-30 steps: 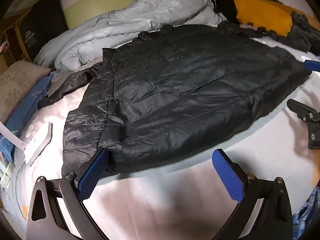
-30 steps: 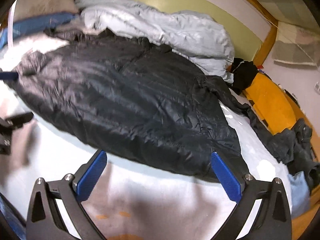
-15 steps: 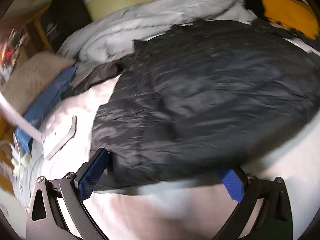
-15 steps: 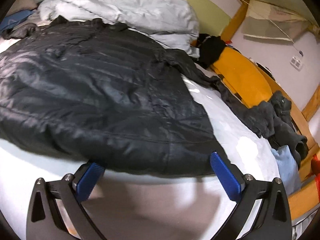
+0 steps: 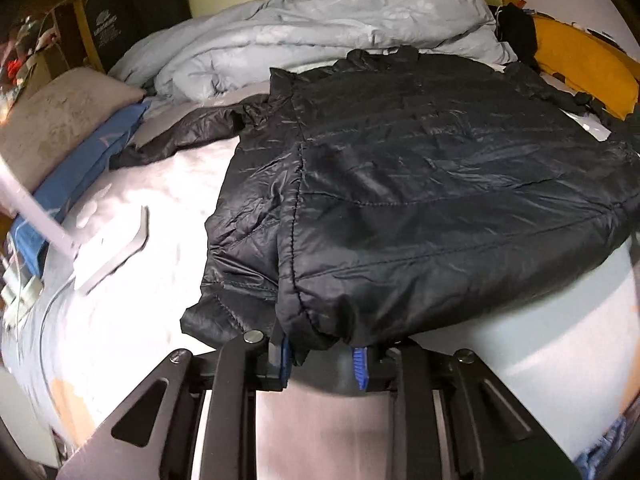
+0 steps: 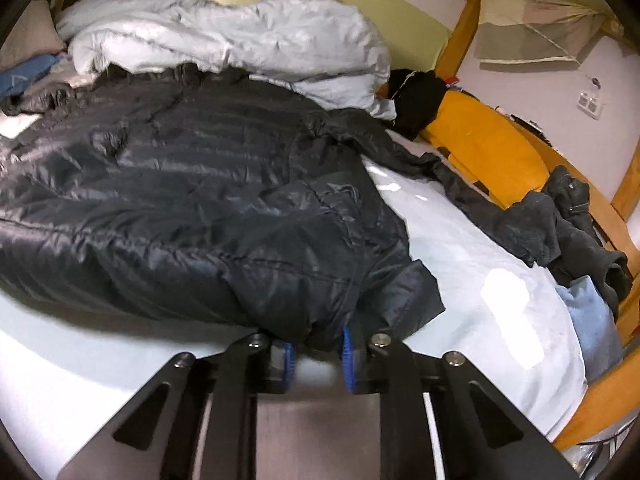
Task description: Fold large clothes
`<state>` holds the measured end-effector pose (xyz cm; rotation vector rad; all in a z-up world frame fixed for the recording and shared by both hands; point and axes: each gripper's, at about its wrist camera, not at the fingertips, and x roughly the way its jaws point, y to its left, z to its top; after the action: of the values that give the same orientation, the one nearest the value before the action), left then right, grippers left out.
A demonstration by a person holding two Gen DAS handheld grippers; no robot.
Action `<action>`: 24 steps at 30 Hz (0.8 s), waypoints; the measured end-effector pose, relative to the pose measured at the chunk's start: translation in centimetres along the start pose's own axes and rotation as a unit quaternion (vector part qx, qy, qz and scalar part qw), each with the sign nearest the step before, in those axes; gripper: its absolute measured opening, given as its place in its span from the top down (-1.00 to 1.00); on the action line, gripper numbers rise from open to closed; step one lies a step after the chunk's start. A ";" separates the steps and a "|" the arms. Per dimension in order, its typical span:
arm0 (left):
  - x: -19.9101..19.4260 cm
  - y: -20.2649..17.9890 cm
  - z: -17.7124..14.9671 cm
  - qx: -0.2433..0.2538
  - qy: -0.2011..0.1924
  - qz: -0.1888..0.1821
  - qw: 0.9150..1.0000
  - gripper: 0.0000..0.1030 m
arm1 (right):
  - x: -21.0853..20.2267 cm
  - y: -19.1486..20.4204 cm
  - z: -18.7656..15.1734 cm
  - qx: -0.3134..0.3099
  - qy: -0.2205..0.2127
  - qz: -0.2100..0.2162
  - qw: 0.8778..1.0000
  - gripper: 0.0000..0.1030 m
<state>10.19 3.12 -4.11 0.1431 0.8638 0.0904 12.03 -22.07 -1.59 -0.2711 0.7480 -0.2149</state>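
White bedding covers the bed (image 5: 168, 184) on which the work is laid out, with a pale grey duvet (image 5: 320, 28) heaped against the green wall at the far side, a blue pillow (image 5: 80, 168) at one end and an orange cushion (image 6: 480, 148) with dark clothes (image 6: 560, 220) along the wooden rail at the other. A large black padded jacket (image 5: 440, 184) is spread across the middle of the mattress, its hem lying along the near edge and its collar toward the duvet. One sleeve (image 5: 192, 132) is seen stretched out toward the pillow; the opposite sleeve (image 6: 400, 152) trails toward the orange cushion. The left gripper (image 5: 322, 360) is clenched on the hem at one near corner, a fold of black cloth being pinched between the blue pads (image 5: 285, 360). The right gripper (image 6: 318, 354) is likewise closed on the hem at the other near corner, cloth bunched between its pads (image 6: 347, 354). No fold appears to have been made in the body of the jacket so far: it is judged to be flat and open, with both sleeves still unfolded. The task is therefore taken to be at its very start, only the grasp of the two hem corners having been secured. Carrying the hem toward the collar, tucking the sleeves in and any further halving are all judged to remain.
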 end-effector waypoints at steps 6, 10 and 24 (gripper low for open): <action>-3.6 0.6 -3.9 0.004 0.024 -0.011 1.000 0.55 | -4.3 -0.8 -3.2 0.003 0.009 0.029 1.000 0.68; -4.8 1.2 -5.6 0.007 0.036 -0.011 0.999 0.54 | -6.5 -0.8 -4.6 0.000 0.009 0.048 0.999 0.66; -6.6 3.2 0.6 -0.012 -0.021 0.020 1.000 -0.30 | -7.0 -2.0 2.4 -0.016 -0.080 -0.022 0.996 -0.28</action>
<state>6.33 5.30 1.70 0.1386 0.8184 0.1341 8.47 -21.49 5.22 -0.3312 0.5871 -0.2195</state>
